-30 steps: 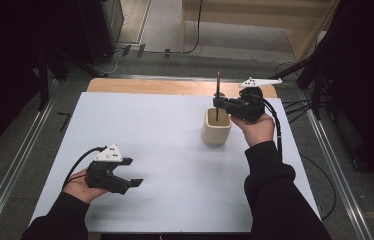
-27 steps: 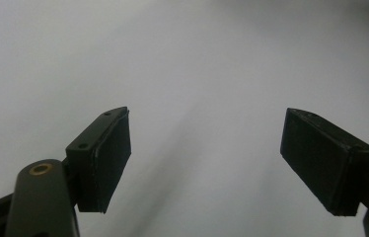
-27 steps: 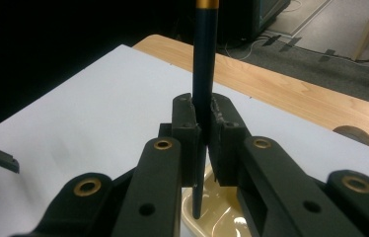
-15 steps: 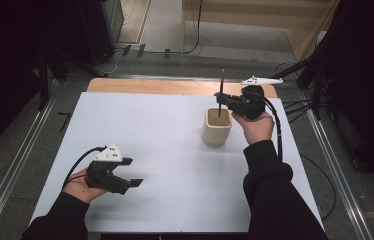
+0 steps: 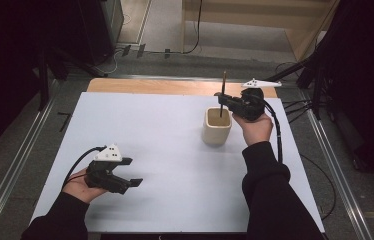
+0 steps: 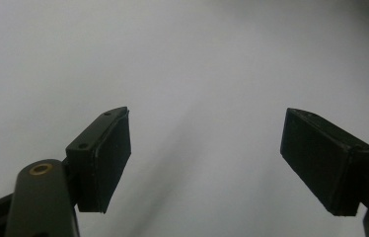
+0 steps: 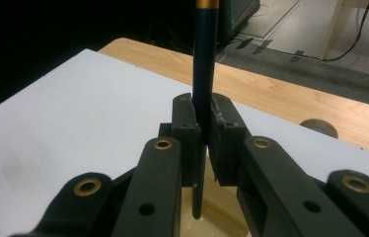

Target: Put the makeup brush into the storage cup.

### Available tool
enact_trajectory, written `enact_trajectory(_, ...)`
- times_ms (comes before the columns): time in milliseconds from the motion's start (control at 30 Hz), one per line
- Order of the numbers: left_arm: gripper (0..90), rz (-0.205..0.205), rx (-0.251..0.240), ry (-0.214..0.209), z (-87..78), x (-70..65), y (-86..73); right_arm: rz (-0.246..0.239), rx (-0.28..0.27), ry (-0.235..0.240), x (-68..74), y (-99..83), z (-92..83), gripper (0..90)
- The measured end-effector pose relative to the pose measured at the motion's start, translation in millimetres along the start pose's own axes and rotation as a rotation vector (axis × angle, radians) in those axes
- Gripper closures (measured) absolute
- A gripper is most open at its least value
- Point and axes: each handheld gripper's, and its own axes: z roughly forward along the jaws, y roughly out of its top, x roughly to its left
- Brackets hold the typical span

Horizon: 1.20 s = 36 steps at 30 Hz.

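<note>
Above the cup (image 5: 217,127), right gripper (image 5: 221,96) clamps an upright pencil (image 5: 223,90).

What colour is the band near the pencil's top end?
Gold, on a dark teal pencil; the right gripper view shows it best.

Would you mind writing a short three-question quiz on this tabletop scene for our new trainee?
1. True or false: the left gripper is clamped on something.
2. What does the right gripper hold, and how does that thing stand?
3. Multiple choice: the lower tip of the pencil is A) flat on the white table, B) just above or inside the mouth of the cream cup, C) over the wooden strip.

Key:
1. False; its jaws stand wide apart over bare table.
2. A dark pencil with a gold band near its top, held upright.
3. B.
</note>
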Motion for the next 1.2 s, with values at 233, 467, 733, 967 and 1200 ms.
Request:
enact_trajectory(233, 20.2, 0.001, 0.0, 0.0, 0.2, 0.1, -0.1, 0.0, 0.0, -0.005, -1.5, -5.0, 1.4, 83.8)
enact_trajectory(467, 20.2, 0.001, 0.0, 0.0, 0.3, 0.1, -0.1, -0.001, -0.008, -0.002, -0.7, -13.7, 5.5, 83.8)
enact_trajectory(733, 20.2, -0.005, -0.002, 0.002, 0.3, 1.2, -0.2, 0.01, 0.001, 0.005, -1.0, -24.7, 11.0, 83.7)
enact_trajectory(967, 20.2, -0.005, -0.001, 0.0, 0.6, 1.3, -0.3, 0.014, 0.013, 0.019, 0.2, -33.6, 14.6, 83.7)
enact_trajectory(1200, 20.2, -0.005, 0.001, -0.001, 0.7, 1.4, 0.1, 0.019, 0.019, 0.031, 0.9, -42.4, 14.7, 83.7)
